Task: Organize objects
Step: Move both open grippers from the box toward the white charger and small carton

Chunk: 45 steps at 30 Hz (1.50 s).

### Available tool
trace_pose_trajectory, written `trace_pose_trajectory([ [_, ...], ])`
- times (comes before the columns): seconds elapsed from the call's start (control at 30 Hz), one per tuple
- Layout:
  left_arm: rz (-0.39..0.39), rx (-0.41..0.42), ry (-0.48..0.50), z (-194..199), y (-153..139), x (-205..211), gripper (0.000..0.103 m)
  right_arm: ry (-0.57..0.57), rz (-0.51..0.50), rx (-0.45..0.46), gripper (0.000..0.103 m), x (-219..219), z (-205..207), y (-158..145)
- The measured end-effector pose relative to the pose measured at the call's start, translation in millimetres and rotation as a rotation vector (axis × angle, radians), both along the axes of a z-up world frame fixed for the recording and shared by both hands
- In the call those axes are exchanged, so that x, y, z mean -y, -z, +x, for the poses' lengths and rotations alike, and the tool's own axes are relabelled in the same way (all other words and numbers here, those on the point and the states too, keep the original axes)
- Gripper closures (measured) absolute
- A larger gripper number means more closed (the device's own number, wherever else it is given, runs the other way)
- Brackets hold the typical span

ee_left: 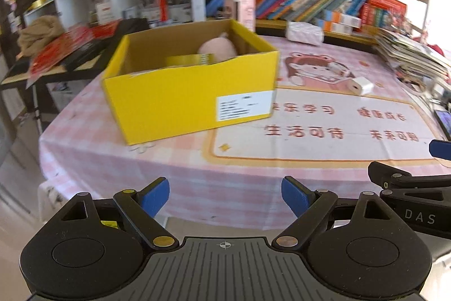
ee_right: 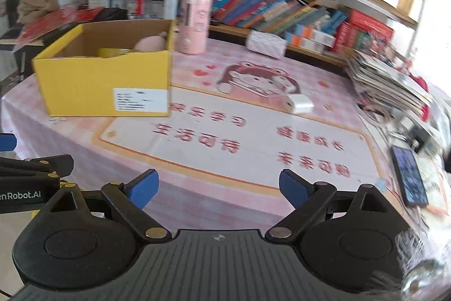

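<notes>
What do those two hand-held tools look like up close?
Both look alike: the left tool and right tool have matte black plastic bodies with a ribbed centre plate, two round housings, jointed black linkage arms with brass-coloured pins, and blue pads on the fingers. White lettering marks their sides. No cables or sleeves show.

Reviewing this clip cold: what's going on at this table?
A person holds two grippers over a pink-clothed table, tidying loose items. Both the left gripper and right gripper have open, empty jaws. The yellow box already holds a pink plush and tape roll; a white charger lies out on the cloth.
</notes>
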<state>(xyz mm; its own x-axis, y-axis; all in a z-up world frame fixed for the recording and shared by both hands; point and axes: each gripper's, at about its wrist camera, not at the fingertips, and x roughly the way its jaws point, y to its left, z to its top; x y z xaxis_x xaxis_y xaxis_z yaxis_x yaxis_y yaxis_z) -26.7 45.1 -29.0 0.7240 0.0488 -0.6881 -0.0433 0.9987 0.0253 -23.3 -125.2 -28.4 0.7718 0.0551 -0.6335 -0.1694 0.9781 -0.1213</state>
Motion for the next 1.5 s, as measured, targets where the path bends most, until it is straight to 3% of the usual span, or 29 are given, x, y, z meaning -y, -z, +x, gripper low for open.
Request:
trace_pose_trajectory([
  [0.53, -0.004, 0.000, 0.164, 58, 0, 64, 0.014, 0.186, -0.005, -0.013, 0.010, 65, 34, 0],
  [1.07, -0.013, -0.032, 0.109, 130, 5, 100, 0.014, 0.123, -0.018, -0.047, 0.010, 98, 117, 3],
  [1.5, 0.007, -0.046, 0.034, 172, 6, 125, 0.014, 0.045, 0.027, -0.077, 0.013, 127, 179, 9],
])
